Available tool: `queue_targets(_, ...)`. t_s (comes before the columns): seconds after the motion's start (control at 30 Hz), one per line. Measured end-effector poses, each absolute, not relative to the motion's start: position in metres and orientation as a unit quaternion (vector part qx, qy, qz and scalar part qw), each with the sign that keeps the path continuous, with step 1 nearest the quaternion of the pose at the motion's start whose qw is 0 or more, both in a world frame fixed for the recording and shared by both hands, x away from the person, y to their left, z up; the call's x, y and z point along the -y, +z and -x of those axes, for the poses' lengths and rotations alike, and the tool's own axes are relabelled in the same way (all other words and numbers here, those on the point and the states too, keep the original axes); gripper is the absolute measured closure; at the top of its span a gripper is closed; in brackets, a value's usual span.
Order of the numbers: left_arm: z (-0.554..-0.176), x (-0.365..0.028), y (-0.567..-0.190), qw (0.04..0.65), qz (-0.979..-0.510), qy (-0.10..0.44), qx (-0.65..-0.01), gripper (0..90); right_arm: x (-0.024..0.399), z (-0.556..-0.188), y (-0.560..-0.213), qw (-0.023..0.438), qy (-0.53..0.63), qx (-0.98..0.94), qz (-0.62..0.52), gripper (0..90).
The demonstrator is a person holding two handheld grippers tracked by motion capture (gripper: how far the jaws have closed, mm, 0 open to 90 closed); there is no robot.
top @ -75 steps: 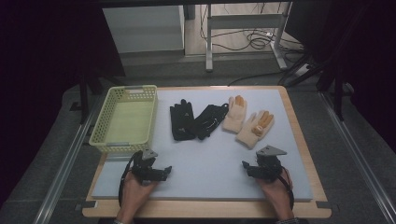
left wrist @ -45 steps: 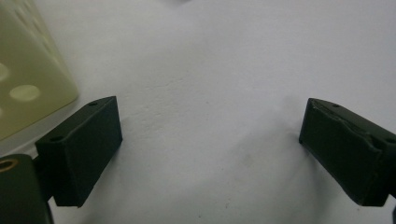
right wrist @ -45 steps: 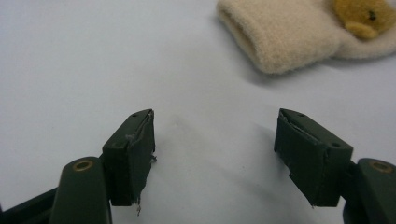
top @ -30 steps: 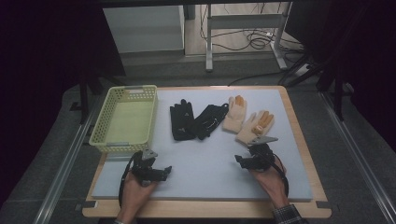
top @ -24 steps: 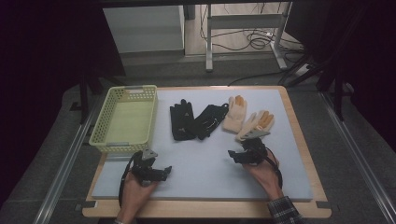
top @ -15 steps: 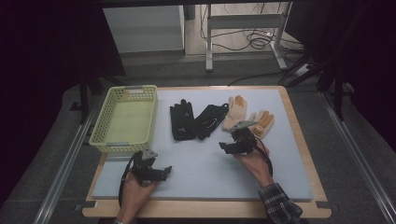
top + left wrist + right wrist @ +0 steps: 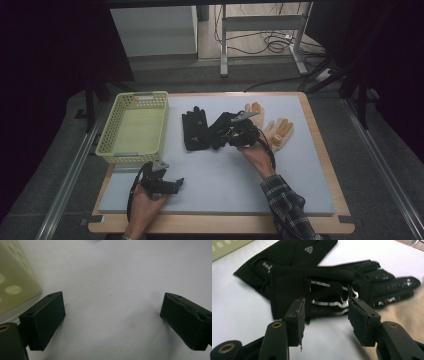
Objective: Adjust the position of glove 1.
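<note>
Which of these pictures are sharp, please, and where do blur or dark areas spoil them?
High view: table evenly lit, surroundings dark, right gripper hard to separate from the black gloves. Left gripper view: sharp, soft shadows under the jaws. Right gripper view: near glove fairly sharp, its fingertips and the tan patch at right smeared.

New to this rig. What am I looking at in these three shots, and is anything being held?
A person holds a hand-held two-jaw gripper in each hand. The high view looks down on the table; the other two cameras ride on the grippers. On the table lie a yellow basket, two black gloves and two tan gloves. The left gripper rests open above bare table by the basket. The right gripper has reached the black gloves; its jaws have just been closing, flanking a glove's cuff, not yet pressing on it. Nothing is held.
</note>
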State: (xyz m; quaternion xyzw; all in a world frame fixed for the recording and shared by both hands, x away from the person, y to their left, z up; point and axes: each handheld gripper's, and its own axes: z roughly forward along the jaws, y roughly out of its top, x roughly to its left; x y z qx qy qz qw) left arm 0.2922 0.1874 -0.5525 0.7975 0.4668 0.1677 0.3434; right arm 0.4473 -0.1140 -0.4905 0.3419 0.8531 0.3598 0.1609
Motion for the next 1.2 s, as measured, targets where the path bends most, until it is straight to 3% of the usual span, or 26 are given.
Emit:
queue_targets(0.23, -0.292, -0.188, -0.552, 0.343, -0.798, 0.168, -0.467, 5.8, 0.095, -0.471, -0.497, 0.174, 0.348, -0.852, -0.349, 47.5)
queue_targets(0.4, -0.292, -0.187, -0.553, 0.344, -0.797, 0.168, -0.467, 5.8, 0.087, -0.486, -0.506, 0.176, 0.342, -0.846, -0.370, 33.6)
queue_targets(0.57, -0.292, -0.187, -0.553, 0.344, -0.798, 0.168, -0.466, 5.8, 0.078, -0.497, -0.521, 0.178, 0.306, -0.862, -0.364, 30.1)
queue_targets(0.67, -0.292, -0.187, -0.553, 0.344, -0.797, 0.168, -0.467, 5.8, 0.081, -0.502, -0.523, 0.141, 0.325, -0.855, -0.378, 42.1)
queue_targets(0.77, -0.292, -0.187, -0.553, 0.344, -0.797, 0.168, -0.466, 5.8, 0.083, -0.502, -0.524, 0.136, 0.331, -0.852, -0.383, 56.1)
queue_targets(0.83, -0.292, -0.187, -0.553, 0.344, -0.797, 0.168, -0.466, 5.8, 0.083, -0.501, -0.523, 0.134, 0.330, -0.850, -0.388, 69.8)
queue_targets(0.87, -0.292, -0.188, -0.552, 0.342, -0.799, 0.168, -0.465, 5.8, 0.083, -0.501, -0.522, 0.130, 0.330, -0.852, -0.386, 82.5)
queue_targets(0.9, -0.292, -0.188, -0.552, 0.342, -0.799, 0.168, -0.465, 5.8, 0.083, -0.500, -0.523, 0.115, 0.337, -0.853, -0.382, 83.9)
queue_targets(1.2, -0.292, -0.188, -0.552, 0.342, -0.799, 0.167, -0.465, 5.8, 0.086, -0.492, -0.508, 0.145, 0.342, -0.859, -0.353, 86.6)
